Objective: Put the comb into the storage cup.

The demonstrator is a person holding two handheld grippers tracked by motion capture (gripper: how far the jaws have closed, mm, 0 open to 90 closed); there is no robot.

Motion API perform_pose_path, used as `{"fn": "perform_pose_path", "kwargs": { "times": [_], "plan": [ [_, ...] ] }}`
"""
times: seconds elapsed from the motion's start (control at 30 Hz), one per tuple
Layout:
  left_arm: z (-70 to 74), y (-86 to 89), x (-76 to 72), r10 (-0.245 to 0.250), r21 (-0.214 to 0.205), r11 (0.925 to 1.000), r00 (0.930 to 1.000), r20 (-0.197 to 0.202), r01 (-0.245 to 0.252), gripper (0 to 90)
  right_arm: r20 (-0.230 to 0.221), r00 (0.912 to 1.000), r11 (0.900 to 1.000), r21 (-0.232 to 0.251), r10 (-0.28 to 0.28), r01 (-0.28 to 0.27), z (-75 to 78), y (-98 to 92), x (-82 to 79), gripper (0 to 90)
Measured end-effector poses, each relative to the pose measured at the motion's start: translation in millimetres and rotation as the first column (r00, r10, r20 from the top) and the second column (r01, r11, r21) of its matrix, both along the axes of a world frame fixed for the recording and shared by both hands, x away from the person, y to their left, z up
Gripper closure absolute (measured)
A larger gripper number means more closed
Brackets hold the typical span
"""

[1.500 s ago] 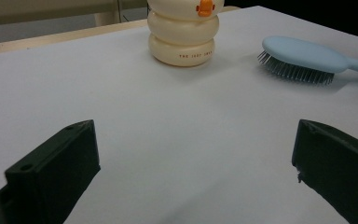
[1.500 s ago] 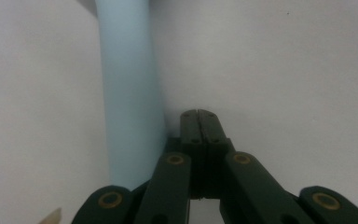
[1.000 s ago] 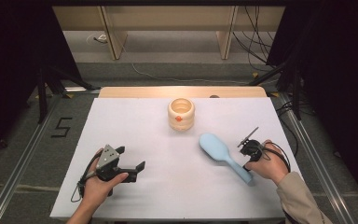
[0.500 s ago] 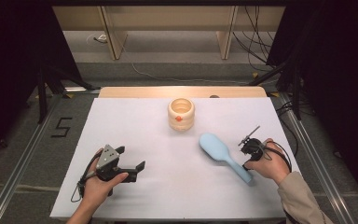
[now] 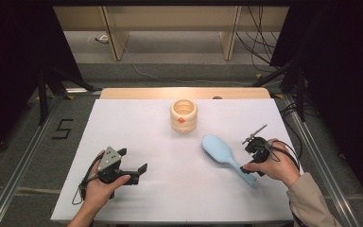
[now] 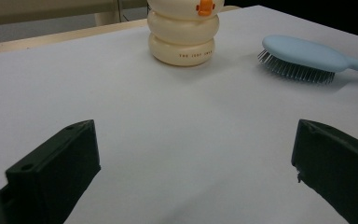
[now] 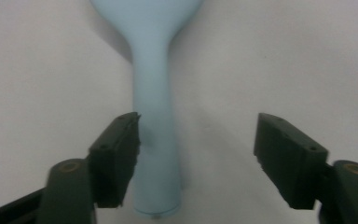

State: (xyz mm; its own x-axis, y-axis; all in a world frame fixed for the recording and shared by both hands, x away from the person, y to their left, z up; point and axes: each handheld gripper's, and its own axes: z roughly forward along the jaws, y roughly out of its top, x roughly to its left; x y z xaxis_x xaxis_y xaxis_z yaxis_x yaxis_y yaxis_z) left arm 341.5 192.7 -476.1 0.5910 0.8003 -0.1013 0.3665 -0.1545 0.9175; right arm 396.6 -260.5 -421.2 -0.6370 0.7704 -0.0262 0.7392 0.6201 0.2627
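A light blue hairbrush (image 5: 217, 147) lies bristles down on the white table top (image 5: 170, 198), right of centre, with its handle toward the person. My right gripper (image 5: 251, 166) hangs over the handle end. In the right gripper view the handle (image 7: 154, 93) runs up between the jaws of this gripper (image 7: 196, 135), close to the left one and well apart from the right one. These jaws have just been opening and do not press on the handle. My left gripper (image 5: 134, 160) rests at the front left, open and holding nothing, with its jaws (image 6: 193, 140) facing the brush (image 6: 303, 53).
A cream ribbed pot (image 5: 184, 115) with an orange tab stands upright at the back centre of the table; the left gripper view has it (image 6: 182, 32) straight ahead. Cables trail on the floor to the right. The white sheet's edges lie close to both hands.
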Motion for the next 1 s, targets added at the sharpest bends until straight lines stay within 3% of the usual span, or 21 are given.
{"fn": "perform_pose_path", "kwargs": {
  "times": [0.2, 0.37, 1.0],
  "plan": [
    [-0.2, -0.3, 0.2, 0.000, 0.001, 1.0000, 1.0000, 0.000, 0.000, 0.3, -0.033, 0.9991, 0.9995, -0.014, 0.027, -0.028, 1.8, 5.5, -1.1, 16.2],
    [-0.1, -0.2, 0.3, 0.001, -0.001, 1.0000, 1.0000, 0.000, -0.001, 0.4, -0.053, 0.9957, 0.9966, -0.029, 0.076, -0.077, 4.1, 11.7, 0.9, 16.0],
    [-0.2, -1.4, 0.6, -0.001, 0.000, 1.0000, 1.0000, -0.001, 0.001, 0.7, -0.064, 0.9936, 0.9943, -0.046, 0.093, -0.096, 0.9, 33.3, 16.4, 16.3]
  ]
}}
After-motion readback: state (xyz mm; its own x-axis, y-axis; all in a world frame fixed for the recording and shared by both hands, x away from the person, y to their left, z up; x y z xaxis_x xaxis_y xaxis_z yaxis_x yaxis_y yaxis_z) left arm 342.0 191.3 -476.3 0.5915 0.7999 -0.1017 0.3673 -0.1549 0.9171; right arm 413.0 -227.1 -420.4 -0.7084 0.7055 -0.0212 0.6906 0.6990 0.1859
